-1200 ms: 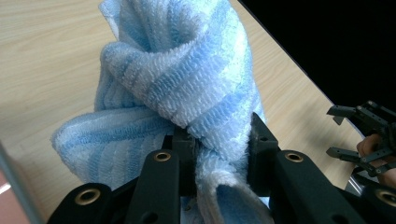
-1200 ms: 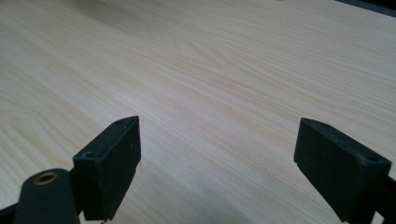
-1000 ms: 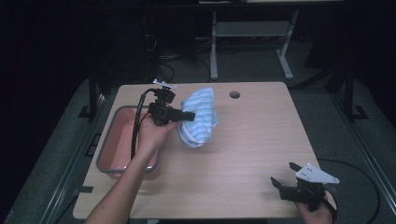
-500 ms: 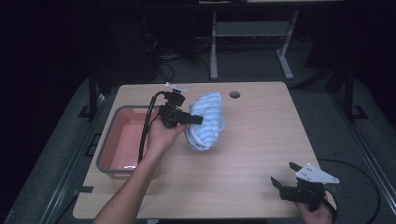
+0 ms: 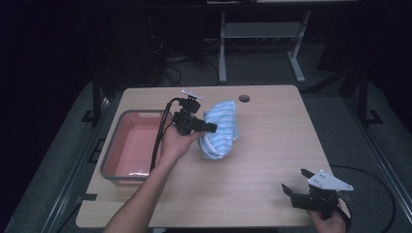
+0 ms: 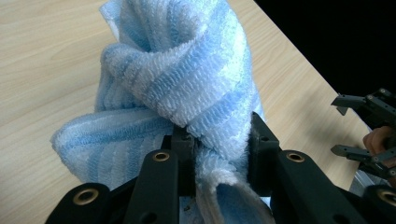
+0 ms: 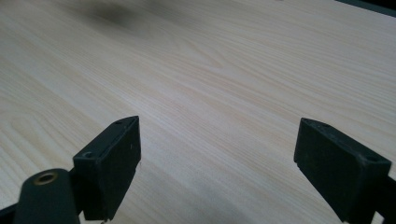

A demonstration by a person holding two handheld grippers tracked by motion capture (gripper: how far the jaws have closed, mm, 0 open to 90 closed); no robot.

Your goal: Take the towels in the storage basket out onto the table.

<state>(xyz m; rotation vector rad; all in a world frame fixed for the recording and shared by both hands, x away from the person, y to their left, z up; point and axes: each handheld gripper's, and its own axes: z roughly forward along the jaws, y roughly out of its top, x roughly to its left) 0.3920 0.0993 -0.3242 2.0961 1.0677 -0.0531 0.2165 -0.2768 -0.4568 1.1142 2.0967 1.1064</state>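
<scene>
A blue and white striped towel [image 5: 221, 128] hangs bunched over the middle of the wooden table [image 5: 272, 145], its lower end touching or close to the top. My left gripper [image 5: 212, 128] is shut on a fold of it from the left. In the left gripper view the towel [image 6: 177, 88] is pinched between the two black jaws of the left gripper [image 6: 219, 140]. My right gripper [image 5: 294, 181] rests at the table's near right corner, open with nothing in it. Its jaws stand wide apart over bare wood in the right gripper view, around the gripper point [image 7: 219, 154].
A grey bin with a pink inside [image 5: 127, 145] stands on the left part of the table. A round cable hole [image 5: 244, 98] lies near the far edge. The floor around is dark, with a metal stand [image 5: 262, 43] behind the table.
My left gripper has carried the towel to the right and down, away from the bin and towards the table's middle. The right gripper has stayed where it was.
</scene>
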